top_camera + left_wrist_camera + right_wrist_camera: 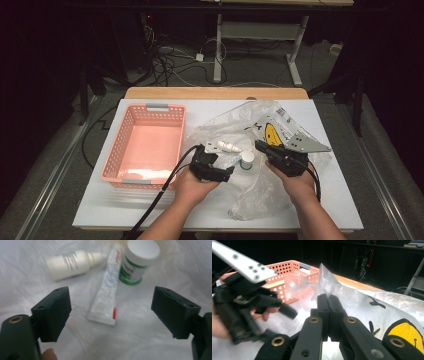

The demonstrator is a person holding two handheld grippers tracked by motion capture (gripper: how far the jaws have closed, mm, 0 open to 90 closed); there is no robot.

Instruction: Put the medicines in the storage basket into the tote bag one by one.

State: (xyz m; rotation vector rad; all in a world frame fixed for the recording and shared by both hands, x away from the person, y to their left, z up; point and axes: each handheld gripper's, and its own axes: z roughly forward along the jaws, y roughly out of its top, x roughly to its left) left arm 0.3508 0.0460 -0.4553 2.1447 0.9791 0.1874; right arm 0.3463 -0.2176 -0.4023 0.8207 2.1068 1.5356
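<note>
Wide-open left gripper (pixel 111 312) hovers just before toothpaste tube (pixel 106 292); right gripper (pixel 328 305) pinches plastic bag (pixel 367 302).

A test room or lab is shown, not a home. A white table top on a light wooden desk (pixel 215 93) is set in a dark room with black walls, and many loose black and white cables (pixel 175 62) are left lying on the grey floor behind it. A white metal desk frame (pixel 260 37) is seen further back.
</note>
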